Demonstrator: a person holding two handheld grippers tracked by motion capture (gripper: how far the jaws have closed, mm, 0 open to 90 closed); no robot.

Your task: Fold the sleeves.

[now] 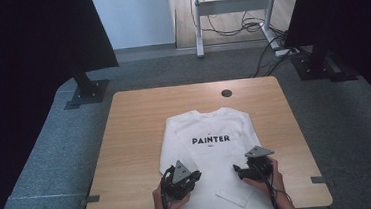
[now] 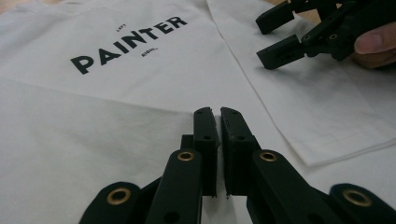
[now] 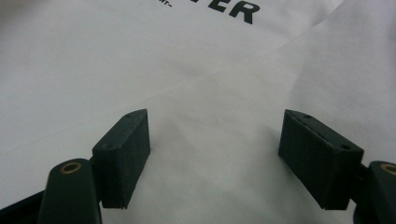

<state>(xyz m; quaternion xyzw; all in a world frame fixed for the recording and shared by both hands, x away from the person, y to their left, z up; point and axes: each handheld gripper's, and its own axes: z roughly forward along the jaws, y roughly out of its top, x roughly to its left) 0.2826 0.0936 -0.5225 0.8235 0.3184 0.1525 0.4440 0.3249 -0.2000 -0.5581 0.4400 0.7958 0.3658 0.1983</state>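
Cloth covers the near middle of the desk (image 1: 126, 139): a white T-shirt (image 1: 212, 155) is laid flat there, chest side up, with the black word PAINTER (image 1: 211, 139) printed across it and the collar turned toward the far edge. Both sleeves are folded in over the body, and the cuff of the right-hand one (a pale flap) is seen lying near the shirt's lower hem (image 1: 233, 198).

At the left, the left gripper (image 1: 195, 176) is held low over the shirt's lower left part. Its fingers (image 2: 205, 140) are brought together with only a thin slit between them, and no fabric is seen caught in that slit; plain cloth lies beneath and ahead of them.

Farther right, the right gripper (image 1: 236, 169) is held over the shirt's lower right part, pointed toward the left one and kept apart from it. Its fingers (image 3: 126, 149) are spread wide, with smooth white cloth showing between them and nothing gripped. In the left gripper view the same gripper (image 2: 275, 39) is seen above the folded sleeve (image 2: 327, 107), a fingertip (image 2: 373, 44) of the person resting on its body.
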